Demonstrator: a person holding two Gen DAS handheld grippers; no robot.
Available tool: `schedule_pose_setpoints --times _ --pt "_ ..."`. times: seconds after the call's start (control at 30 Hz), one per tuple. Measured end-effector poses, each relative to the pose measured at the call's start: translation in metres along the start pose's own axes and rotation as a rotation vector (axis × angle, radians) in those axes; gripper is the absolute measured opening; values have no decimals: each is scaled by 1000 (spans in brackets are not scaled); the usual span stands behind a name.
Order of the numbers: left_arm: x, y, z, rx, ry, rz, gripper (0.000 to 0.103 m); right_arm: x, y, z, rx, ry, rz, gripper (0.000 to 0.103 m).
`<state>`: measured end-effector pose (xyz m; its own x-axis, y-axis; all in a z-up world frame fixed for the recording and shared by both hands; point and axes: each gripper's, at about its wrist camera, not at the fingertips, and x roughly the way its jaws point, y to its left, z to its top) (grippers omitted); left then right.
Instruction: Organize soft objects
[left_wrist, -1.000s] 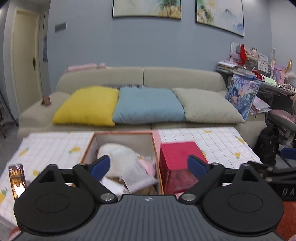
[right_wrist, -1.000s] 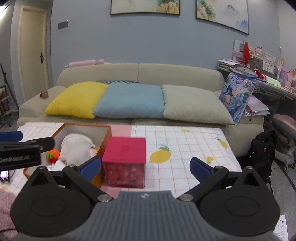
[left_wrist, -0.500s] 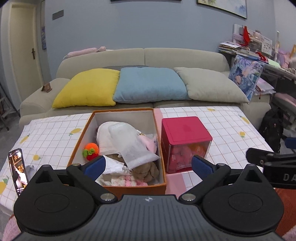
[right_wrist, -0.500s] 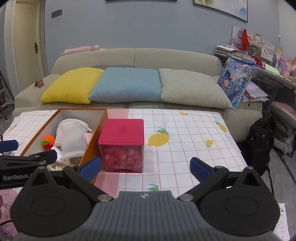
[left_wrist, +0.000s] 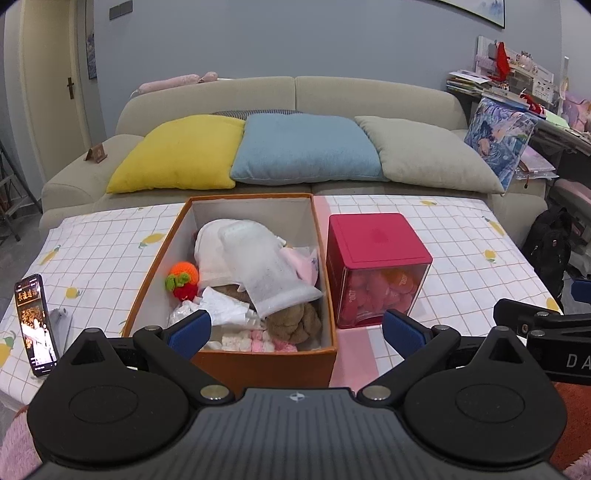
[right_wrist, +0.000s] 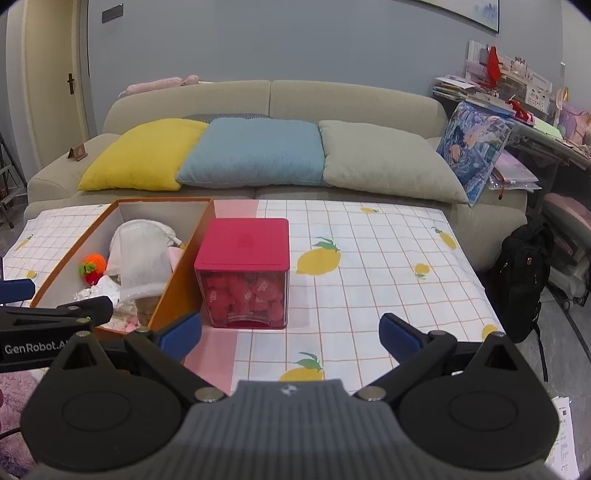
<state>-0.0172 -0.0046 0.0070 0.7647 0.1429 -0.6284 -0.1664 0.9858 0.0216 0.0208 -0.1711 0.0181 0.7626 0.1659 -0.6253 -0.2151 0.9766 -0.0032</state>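
Observation:
An orange box (left_wrist: 147, 280) on the table holds soft things: a white mesh bag (left_wrist: 266, 273), an orange and red knitted toy (left_wrist: 183, 280), a brown plush (left_wrist: 295, 321) and pink and white fluff. It also shows in the right wrist view (right_wrist: 184, 284). A clear cube with a red lid (left_wrist: 376, 251) full of red soft pieces stands right of it, also in the right wrist view (right_wrist: 245, 273). My left gripper (left_wrist: 295, 328) is open and empty above the box's near end. My right gripper (right_wrist: 290, 334) is open and empty above the tablecloth, right of the cube.
A checked lemon-print cloth (right_wrist: 388, 266) covers the table. A phone (left_wrist: 35, 310) stands at its left edge. A sofa (left_wrist: 295, 96) with yellow, blue and grey cushions is behind. A black backpack (right_wrist: 524, 269) and a cluttered desk are at the right.
Both grippers have risen and pulled back from the table, so the box and cube show more from above. Both stay open and empty.

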Motion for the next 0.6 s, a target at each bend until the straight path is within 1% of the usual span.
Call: schedule_pose_setpoints --times 0.6 --pt "1 2 0 -8 5 4 103 6 -4 -1 18 21 -12 100"
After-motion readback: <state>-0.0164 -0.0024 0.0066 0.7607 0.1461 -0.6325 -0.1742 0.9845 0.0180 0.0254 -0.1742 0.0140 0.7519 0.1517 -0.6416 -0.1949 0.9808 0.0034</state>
